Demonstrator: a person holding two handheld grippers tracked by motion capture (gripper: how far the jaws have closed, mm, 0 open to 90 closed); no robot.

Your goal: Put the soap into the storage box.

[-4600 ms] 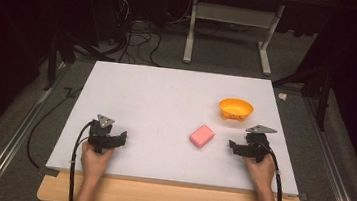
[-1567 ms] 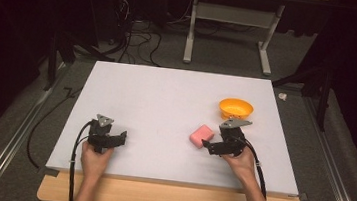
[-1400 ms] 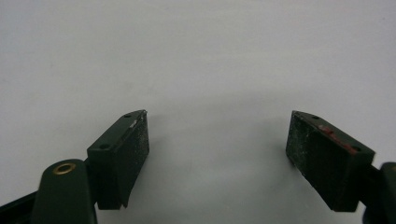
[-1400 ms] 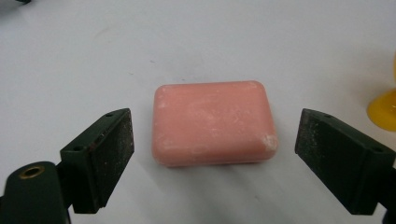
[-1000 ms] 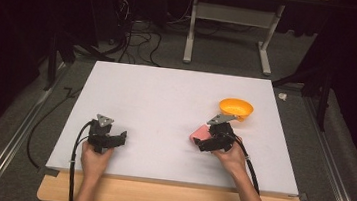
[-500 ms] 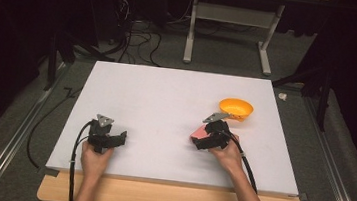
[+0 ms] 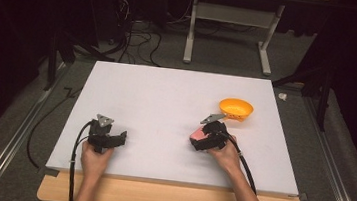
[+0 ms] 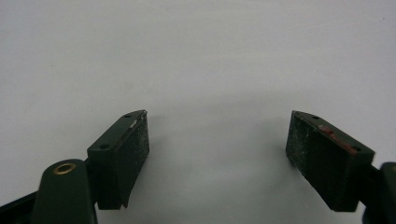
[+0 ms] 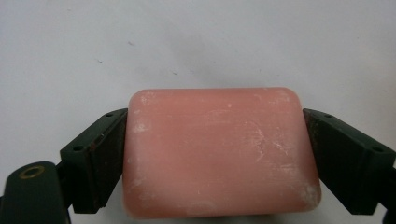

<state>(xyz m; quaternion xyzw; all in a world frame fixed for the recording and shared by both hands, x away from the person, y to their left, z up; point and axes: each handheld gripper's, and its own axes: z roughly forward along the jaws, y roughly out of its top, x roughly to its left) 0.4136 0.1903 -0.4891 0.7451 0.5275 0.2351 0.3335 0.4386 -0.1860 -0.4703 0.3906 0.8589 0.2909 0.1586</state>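
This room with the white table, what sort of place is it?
Probably a lab or recording studio: dark surroundings, a bare white table, cables on the floor, and a person's hand-held grippers, the right gripper around a pink block.

A white worktop point(image 7: 166, 104) lies on a pale wooden board point(image 7: 171, 200) that shows along its near edge. Grey carpet floor point(image 7: 7, 128) surrounds it, with metal rails point(image 7: 8, 150) running along the floor at left and right. Beyond the far edge, the white legs of another table point(image 7: 191, 31) stand on the carpet, beside a tangle of black cables point(image 7: 132, 40). The room past that is dark, its walls lost in shadow.
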